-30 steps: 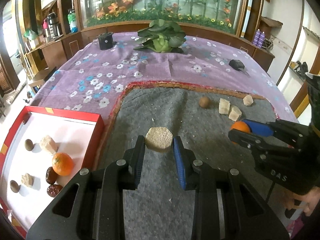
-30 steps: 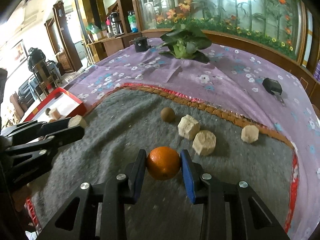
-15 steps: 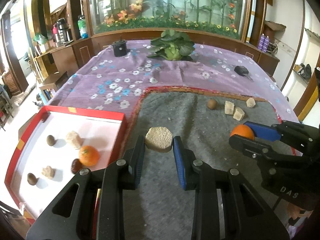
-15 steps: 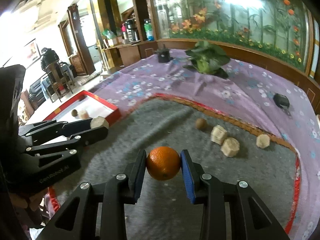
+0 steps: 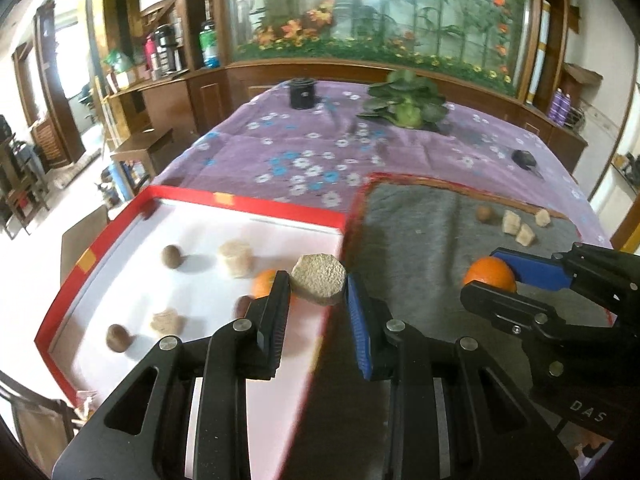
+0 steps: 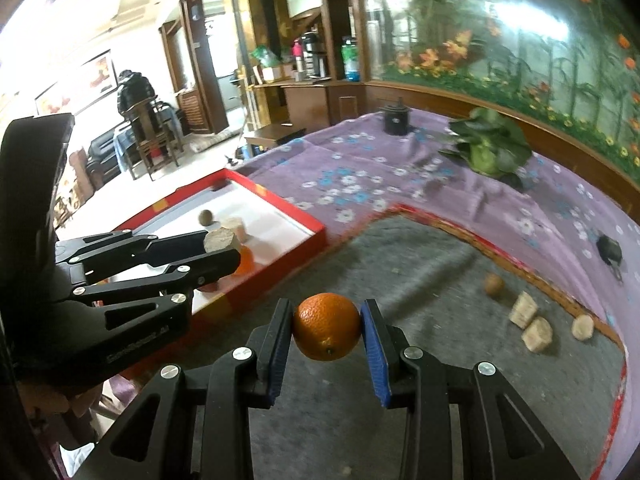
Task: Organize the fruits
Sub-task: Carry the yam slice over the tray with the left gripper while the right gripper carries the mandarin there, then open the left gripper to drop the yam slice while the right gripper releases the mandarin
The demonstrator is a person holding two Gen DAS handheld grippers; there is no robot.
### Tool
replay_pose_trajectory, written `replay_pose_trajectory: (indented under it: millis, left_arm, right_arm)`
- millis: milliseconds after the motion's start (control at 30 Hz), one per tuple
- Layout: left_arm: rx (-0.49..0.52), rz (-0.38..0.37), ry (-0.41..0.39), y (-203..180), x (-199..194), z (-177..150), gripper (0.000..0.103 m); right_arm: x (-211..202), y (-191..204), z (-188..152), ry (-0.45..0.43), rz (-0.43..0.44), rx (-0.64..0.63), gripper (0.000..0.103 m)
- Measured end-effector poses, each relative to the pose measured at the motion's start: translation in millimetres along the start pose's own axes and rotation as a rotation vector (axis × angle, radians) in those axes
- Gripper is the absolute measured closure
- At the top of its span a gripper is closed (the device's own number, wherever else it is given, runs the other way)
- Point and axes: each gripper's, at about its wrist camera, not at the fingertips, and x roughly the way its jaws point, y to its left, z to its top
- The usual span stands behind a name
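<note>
My left gripper is shut on a beige porous chunk and holds it above the right edge of the red-rimmed white tray. The tray holds an orange, a beige chunk and several small brown fruits. My right gripper is shut on an orange above the grey mat. It also shows in the left wrist view, and the left gripper shows in the right wrist view.
On the grey mat's far right lie a small brown fruit and three beige chunks. The purple flowered cloth carries a leafy plant, a black cup and a small black object.
Both grippers have moved left toward the tray with their loads. The left gripper now hangs over the tray's right edge, having been over the grey mat.
</note>
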Motion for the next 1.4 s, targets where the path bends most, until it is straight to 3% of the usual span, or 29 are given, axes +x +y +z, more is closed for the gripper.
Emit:
replay_pose_trajectory:
  millis: [633,900,1333,1400]
  left_arm:
    - [-0.160,0.131,0.028,101,10,-4,0.075]
    - [-0.178,0.140,0.043,110,21,-5,0.075]
    - [-0.217,0.168,0.068,116,28,-6,0.075]
    - [-0.219,0.170,0.072,116,28,-6,0.063]
  right_arm:
    - [57,86,25,0.073,0.162,-0.168,0.069]
    - [86,110,21,0.136,0.268,-0.176,0.069]
    - [99,112,12,0.164,0.305,-0.157,0.068]
    - [94,112,12,0.157,0.323,-0.154,0.064]
